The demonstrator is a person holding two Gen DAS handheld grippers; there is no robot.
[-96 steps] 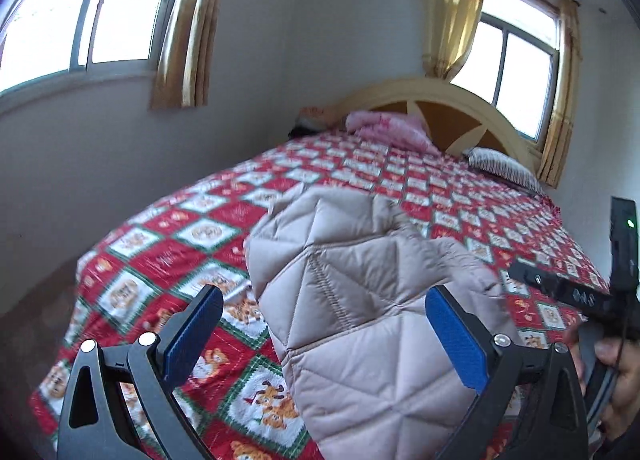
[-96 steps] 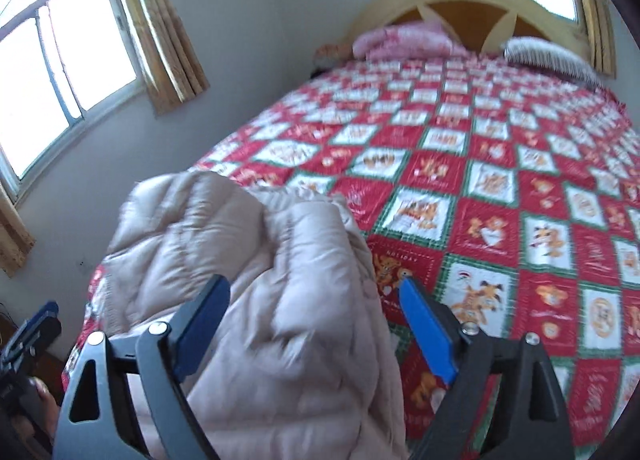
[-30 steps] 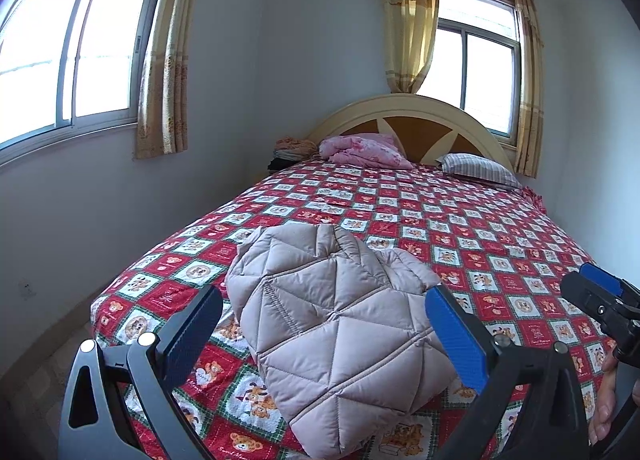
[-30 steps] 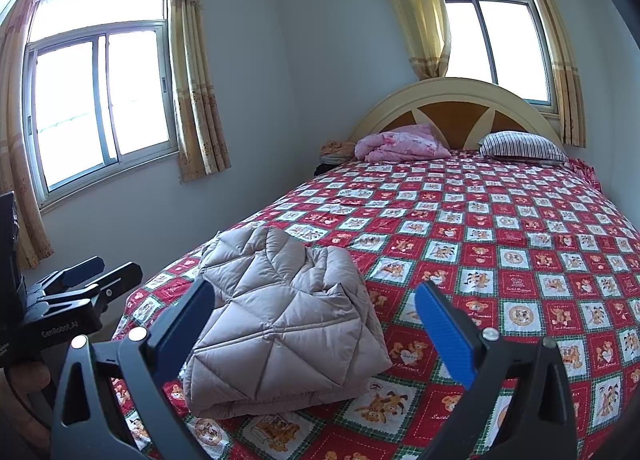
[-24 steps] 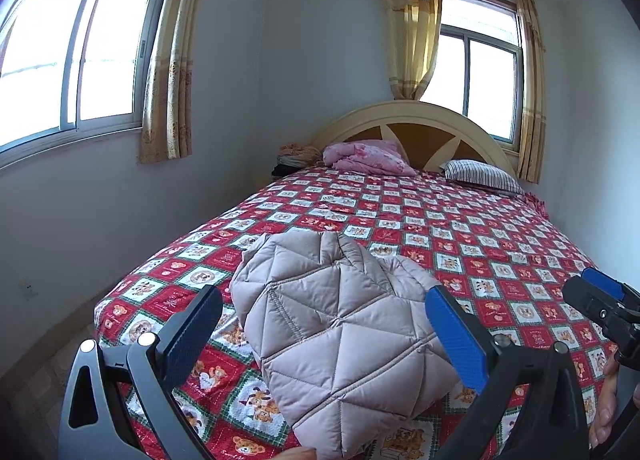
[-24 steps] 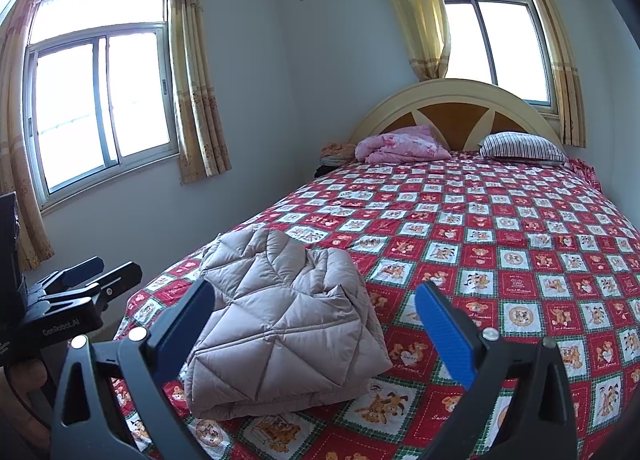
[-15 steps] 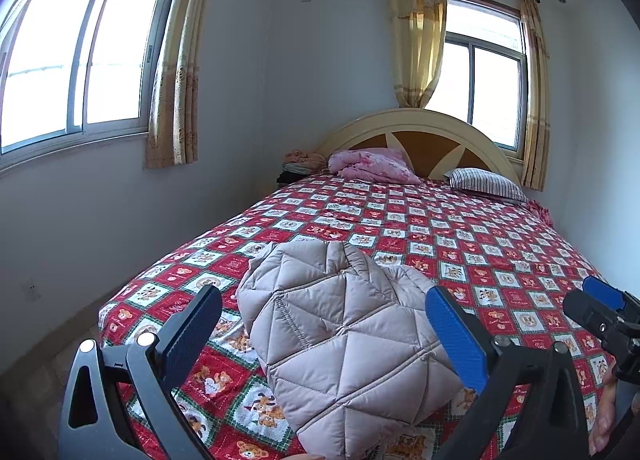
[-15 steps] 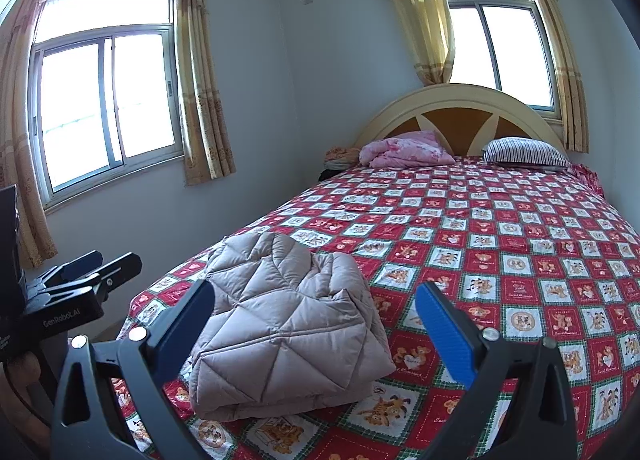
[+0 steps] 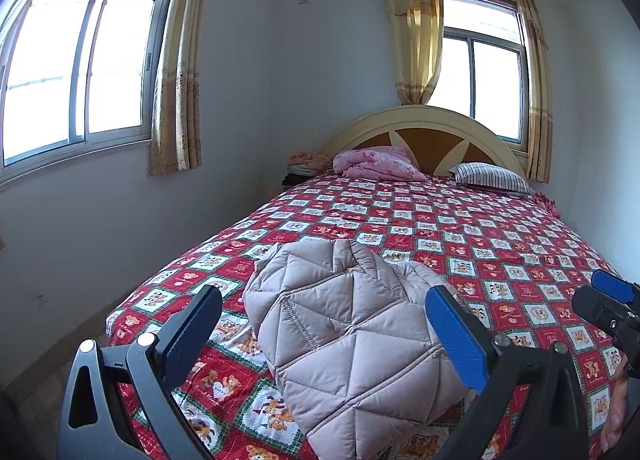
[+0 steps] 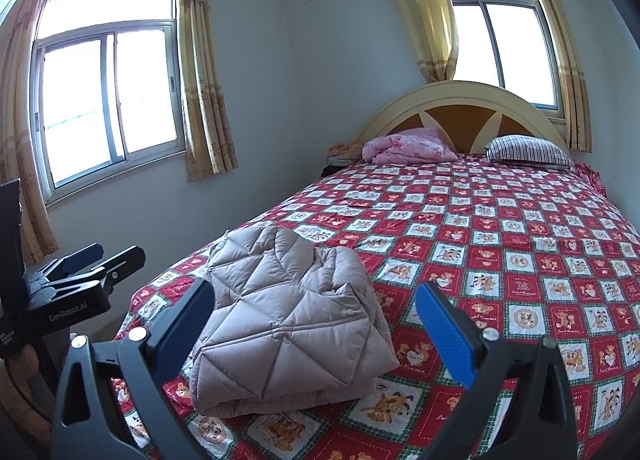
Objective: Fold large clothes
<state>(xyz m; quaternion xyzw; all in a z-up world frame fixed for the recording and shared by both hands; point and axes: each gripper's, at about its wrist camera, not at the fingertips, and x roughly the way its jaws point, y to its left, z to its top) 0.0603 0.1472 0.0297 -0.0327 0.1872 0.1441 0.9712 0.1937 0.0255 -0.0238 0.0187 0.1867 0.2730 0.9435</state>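
the quilted jacket [image 9: 352, 324] lies folded into a thick bundle near the foot corner of the bed [image 9: 460, 228], on the red checked bedspread [image 9: 500, 252], and from our left wrist view we see it straight ahead, beyond and between the blue pads of the left gripper [image 9: 324, 336]. its jaws stand wide apart and hold nothing. at the right edge of this view the right gripper [image 9: 608, 302] pokes in, with part of a hand [image 9: 614, 416] below it. at the head of the bed a pink blanket [image 9: 376, 163] and a striped pillow [image 9: 490, 177] rest against the arched headboard [image 9: 428, 128]. from our right wrist view the jacket [image 10: 288, 316] sits a little to the left, its folded layers stacked at the near edge, apart from the right gripper [image 10: 316, 328], whose jaws are spread wide and empty. the left gripper [image 10: 100, 258] shows at the left edge, over the floor beside the bed [image 10: 520, 244]; from here we cannot tell how far it is open.
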